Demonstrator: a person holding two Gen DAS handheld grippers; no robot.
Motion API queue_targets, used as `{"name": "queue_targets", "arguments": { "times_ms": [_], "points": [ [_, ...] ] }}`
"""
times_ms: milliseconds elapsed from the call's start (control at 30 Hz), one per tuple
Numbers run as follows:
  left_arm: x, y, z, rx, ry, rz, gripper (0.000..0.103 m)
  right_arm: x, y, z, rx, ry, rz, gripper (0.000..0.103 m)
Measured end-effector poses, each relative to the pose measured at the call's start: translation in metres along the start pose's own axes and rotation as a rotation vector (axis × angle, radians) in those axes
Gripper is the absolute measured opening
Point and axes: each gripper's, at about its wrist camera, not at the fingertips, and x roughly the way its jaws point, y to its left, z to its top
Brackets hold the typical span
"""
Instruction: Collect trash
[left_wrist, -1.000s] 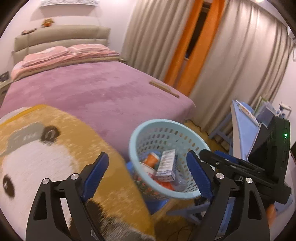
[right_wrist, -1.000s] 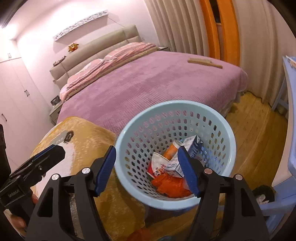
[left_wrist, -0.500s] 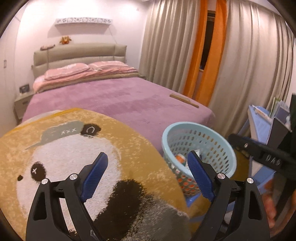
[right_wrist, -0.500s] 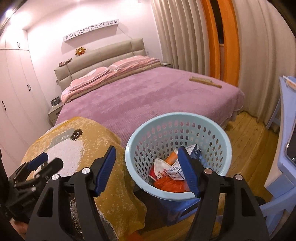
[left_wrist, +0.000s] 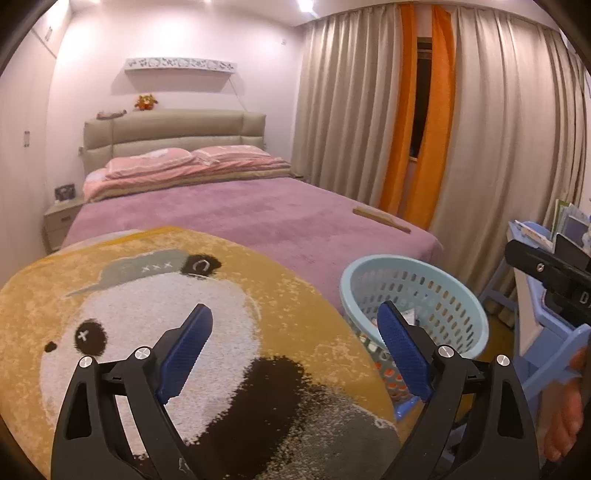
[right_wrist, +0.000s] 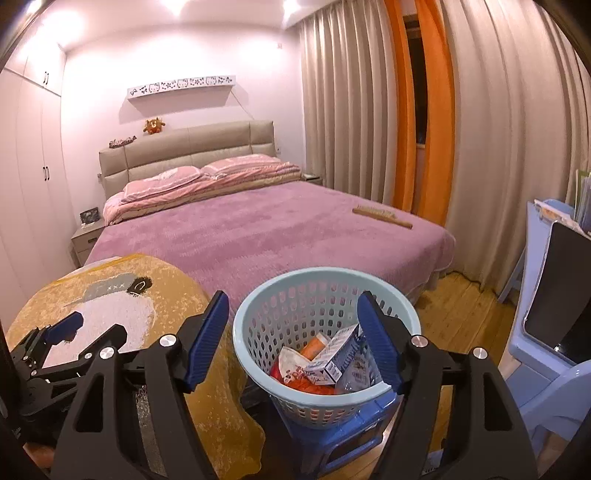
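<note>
A light blue perforated basket (right_wrist: 327, 275) stands on a blue plastic stool (right_wrist: 343, 435) at the foot of the bed. Inside it lie a white carton (right_wrist: 332, 354), an orange bottle (right_wrist: 314, 345) and red-orange wrappers (right_wrist: 306, 384). My right gripper (right_wrist: 293, 314) hovers just in front of the basket, open and easing a little wider, with nothing between its pads. My left gripper (left_wrist: 293, 321) is over a yellow panda blanket (left_wrist: 184, 295), left of the basket (left_wrist: 406, 260). Its jaws are opening and hold nothing. The right wrist view also catches the left gripper (right_wrist: 90, 330) low on the left.
A purple bed (left_wrist: 258, 221) fills the middle, with a wooden brush (left_wrist: 380, 219) near its right edge. Curtains hang behind it. A blue chair (right_wrist: 546, 369) with a dark tablet (right_wrist: 561, 295) stands on the right. A person's bare foot (left_wrist: 565, 413) rests on the wooden floor.
Both cameras have pulled back and tilted up, showing more of the room. In the left wrist view the basket slid right and shrank. The left jaws stand slightly wider.
</note>
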Motion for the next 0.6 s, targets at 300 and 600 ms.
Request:
{"name": "queue_targets", "arguments": {
  "times_ms": [300, 600],
  "points": [
    [-0.011, 0.005, 0.001, 0.005, -0.041, 0.058, 0.095, 0.003, 0.011, -0.010, -0.004, -0.041, -0.026, 0.069],
    [-0.015, 0.007, 0.002, -0.006, -0.048, 0.050, 0.095, 0.013, 0.011, -0.013, 0.002, -0.028, -0.026, 0.069]
  ]
}}
